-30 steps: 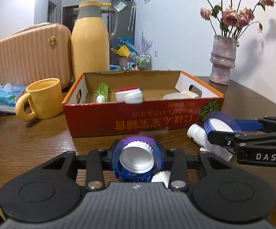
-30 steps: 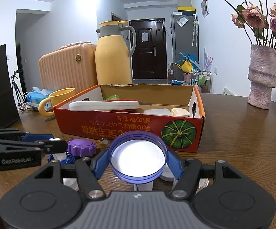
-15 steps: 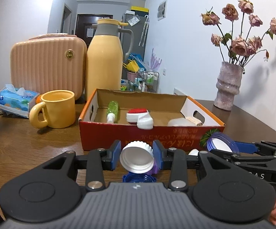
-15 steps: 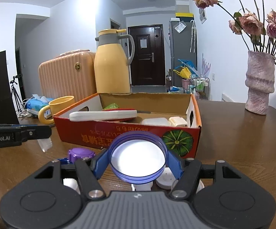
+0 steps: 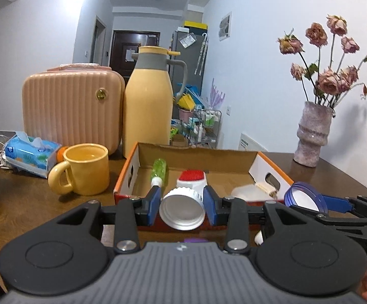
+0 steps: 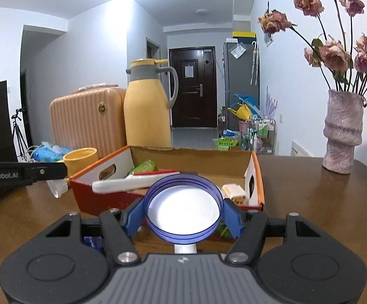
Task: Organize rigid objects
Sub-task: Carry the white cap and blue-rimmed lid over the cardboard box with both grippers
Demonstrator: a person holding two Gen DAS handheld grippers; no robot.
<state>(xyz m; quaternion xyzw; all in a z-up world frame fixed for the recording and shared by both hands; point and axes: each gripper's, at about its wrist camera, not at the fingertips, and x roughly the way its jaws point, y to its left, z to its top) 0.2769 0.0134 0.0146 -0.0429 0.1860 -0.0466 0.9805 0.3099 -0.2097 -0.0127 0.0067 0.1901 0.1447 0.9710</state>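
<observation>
The white ridged cap [image 5: 182, 209] sat clamped between the blue fingers [image 5: 153, 205] of the left gripper [image 5: 182, 206], drawn in narrow against its sides, open underside toward the camera, held clear above the bench [image 5: 31, 202]. The blue-rimmed lid [image 6: 183, 207], white inside, was pinched on both sides by the fingers [image 6: 231, 217] of the right gripper [image 6: 183, 211], set about half apart, and was likewise held off the wood. Both hung in front of the near wall of the red cardboard box [image 5: 269, 162], which stood toward the middle of the bench. Inside the box lay a green-handled tool [image 5: 159, 168], a white brush with red bristles [image 5: 192, 178] and a pale plastic piece [image 5: 249, 192]. Left of the box stood a yellow mug [image 5: 87, 168], with a tissue pack [image 5: 28, 153] beyond it toward the left edge. Behind them stood a yellow thermos jug [image 5: 147, 101] and a ribbed pink case [image 5: 71, 106]. A vase of dried roses [image 5: 312, 134] stood near the far right edge.
</observation>
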